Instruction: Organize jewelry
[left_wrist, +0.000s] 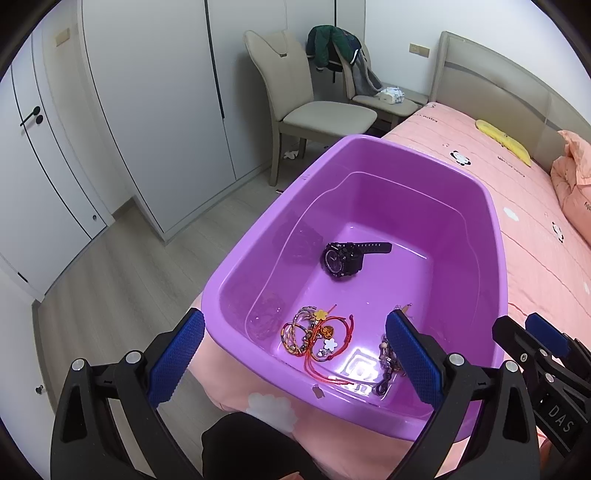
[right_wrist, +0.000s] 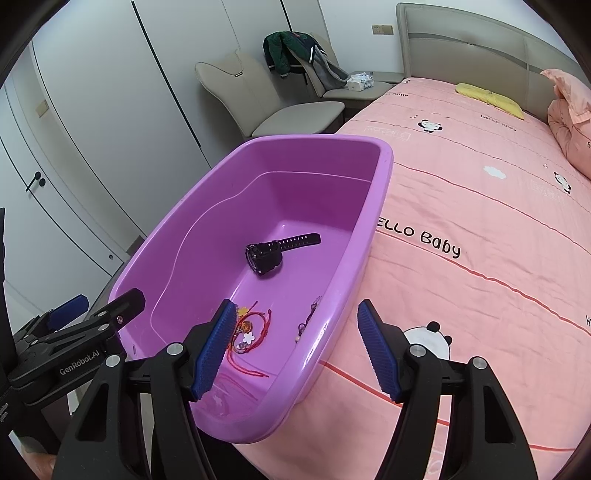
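A purple plastic tub sits on the near corner of the pink bed. Inside lie a black watch, a tangle of red-cord and beaded bracelets and a small beaded chain. My left gripper is open and empty, above the tub's near rim. My right gripper is open and empty, straddling the tub's right rim. Each gripper shows at the edge of the other's view: right, left.
The pink bedspread spreads right, with a yellow pillow and folded pink quilt by the headboard. Two beige chairs with jackets stand beyond the tub. White wardrobe doors and wood floor are at left.
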